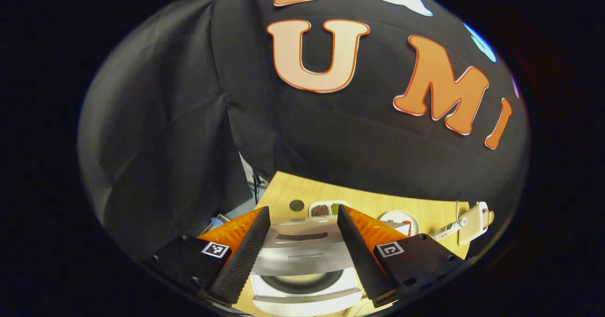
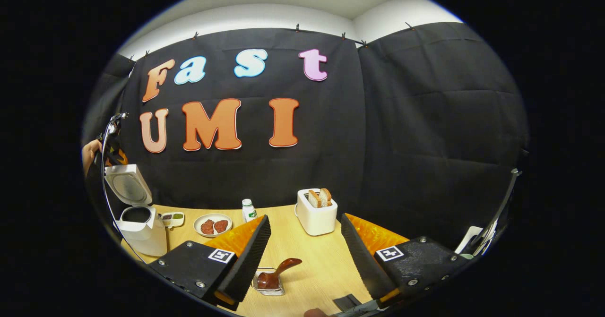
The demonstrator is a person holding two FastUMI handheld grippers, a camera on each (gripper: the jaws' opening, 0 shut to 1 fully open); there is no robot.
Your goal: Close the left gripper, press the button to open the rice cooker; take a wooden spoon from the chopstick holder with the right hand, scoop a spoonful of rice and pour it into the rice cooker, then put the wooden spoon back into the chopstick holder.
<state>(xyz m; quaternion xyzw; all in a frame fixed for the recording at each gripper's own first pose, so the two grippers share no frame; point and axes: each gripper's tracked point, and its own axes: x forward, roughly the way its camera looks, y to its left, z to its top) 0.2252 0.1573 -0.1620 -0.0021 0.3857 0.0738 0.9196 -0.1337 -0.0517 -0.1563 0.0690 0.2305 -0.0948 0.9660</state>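
Left gripper (image 1: pixel 302 246): two long wedge-shaped fingers with ribbed inner faces, ridged translucent backing behind each. Black blocky mounts carry them, silver screws at the corners, a square black-and-white marker tag on each. Right gripper (image 2: pixel 305 255): same build, same tags, same screws, and a thin curved cable (image 2: pixel 494 220) arcing off its right side.

dim, even light | sharp centre | fisheye-bent edges | soft shadows

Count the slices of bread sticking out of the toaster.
2: the bread slices stand side by side in the white toaster at the table's back, one left, one right. More may sit hidden inside.
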